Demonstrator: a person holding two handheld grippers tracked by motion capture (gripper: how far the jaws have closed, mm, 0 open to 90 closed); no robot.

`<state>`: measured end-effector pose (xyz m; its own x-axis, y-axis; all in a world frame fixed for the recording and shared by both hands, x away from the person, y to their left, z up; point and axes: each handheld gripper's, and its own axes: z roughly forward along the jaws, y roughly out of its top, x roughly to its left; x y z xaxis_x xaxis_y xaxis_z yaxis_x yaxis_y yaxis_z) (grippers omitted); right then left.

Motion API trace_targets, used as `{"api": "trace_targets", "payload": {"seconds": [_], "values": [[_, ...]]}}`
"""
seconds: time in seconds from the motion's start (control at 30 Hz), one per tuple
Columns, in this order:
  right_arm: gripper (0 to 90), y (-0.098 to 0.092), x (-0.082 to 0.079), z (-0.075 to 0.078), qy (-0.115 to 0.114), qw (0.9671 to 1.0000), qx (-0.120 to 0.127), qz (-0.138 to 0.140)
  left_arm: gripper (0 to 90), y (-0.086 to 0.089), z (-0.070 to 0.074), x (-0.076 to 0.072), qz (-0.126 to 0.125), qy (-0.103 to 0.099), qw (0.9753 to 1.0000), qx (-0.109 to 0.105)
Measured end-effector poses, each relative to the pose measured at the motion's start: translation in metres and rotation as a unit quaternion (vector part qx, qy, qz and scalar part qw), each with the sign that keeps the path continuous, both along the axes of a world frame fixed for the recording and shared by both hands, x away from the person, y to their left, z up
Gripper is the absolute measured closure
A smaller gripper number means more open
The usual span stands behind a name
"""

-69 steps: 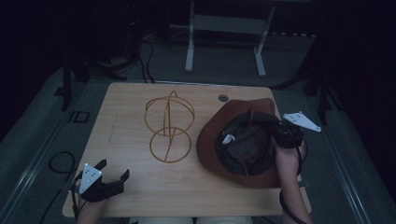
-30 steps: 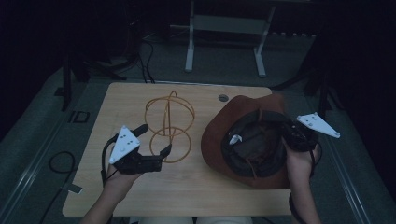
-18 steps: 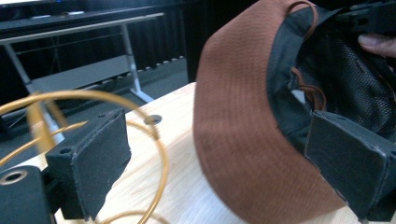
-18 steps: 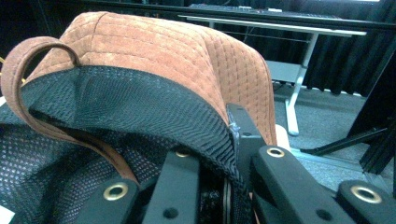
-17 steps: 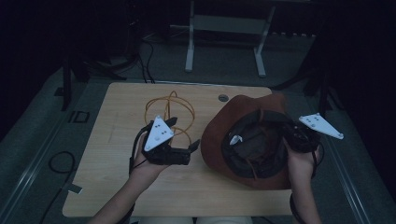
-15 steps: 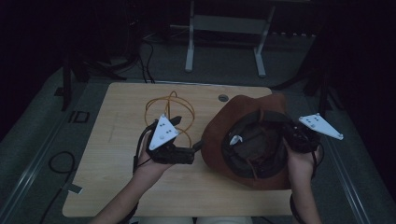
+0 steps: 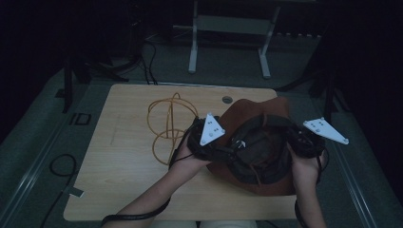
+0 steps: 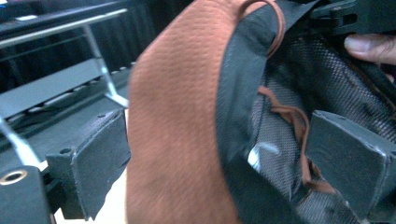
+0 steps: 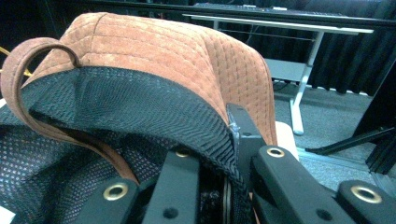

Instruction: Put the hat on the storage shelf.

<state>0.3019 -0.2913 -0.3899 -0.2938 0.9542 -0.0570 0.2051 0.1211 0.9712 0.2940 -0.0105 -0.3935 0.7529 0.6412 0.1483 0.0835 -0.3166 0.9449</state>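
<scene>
Hat held up off the table's right half, brim between my left jaws.

My right gripper (image 7: 298,140) is pinched on the hat (image 7: 259,142) at its right rim; the left gripper (image 7: 216,146) has its jaws spread, brim edge running up between them, one pad outside, one inside the mesh lining. I think they aren't touching yet. The cord (image 7: 168,118) lies just left, mid-table.
</scene>
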Motion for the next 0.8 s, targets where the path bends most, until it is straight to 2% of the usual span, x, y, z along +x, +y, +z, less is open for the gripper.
{"api": "trace_targets", "payload": {"seconds": [0.1,0.2,0.4,0.43,0.5,0.57,0.63,0.73,0.8], "values": [[83.5,0.001,-0.001,0.0,-0.002,1.0,-0.002,0.0,7.0,-0.011,-0.002,0.006,0.004,0.003,1.0,-0.001],[83.5,0.002,-0.002,0.0,-0.002,1.0,-0.003,0.004,7.1,-0.021,-0.005,0.013,0.018,0.002,0.9998,0.012],[83.5,0.006,-0.005,-0.001,0.001,0.9997,-0.001,0.022,7.1,-0.034,-0.012,0.02,0.066,0.009,0.9972,0.032],[83.5,0.007,-0.006,-0.001,0.002,0.9997,0.001,0.026,8.4,-0.035,-0.013,0.022,0.07,0.015,0.9969,0.033],[83.5,0.01,-0.009,-0.001,0.001,0.9994,0.0,0.034,13.8,-0.036,-0.014,0.023,0.077,0.012,0.9963,0.036],[83.5,0.014,-0.012,-0.001,0.0,0.9992,0.002,0.04,16.1,-0.036,-0.013,0.025,0.078,0.019,0.9963,0.03],[83.5,0.016,-0.014,0.0,-0.002,0.999,0.007,0.044,23.5,-0.035,-0.013,0.024,0.089,0.011,0.9954,0.033],[83.5,0.019,-0.018,0.0,-0.004,0.9989,0.004,0.047,45.4,-0.032,-0.013,0.025,0.104,0.001,0.9938,0.041],[83.4,0.022,-0.02,0.0,-0.004,0.9989,0.001,0.047,58.1,-0.031,-0.014,0.028,0.111,0.01,0.9928,0.042]]}}
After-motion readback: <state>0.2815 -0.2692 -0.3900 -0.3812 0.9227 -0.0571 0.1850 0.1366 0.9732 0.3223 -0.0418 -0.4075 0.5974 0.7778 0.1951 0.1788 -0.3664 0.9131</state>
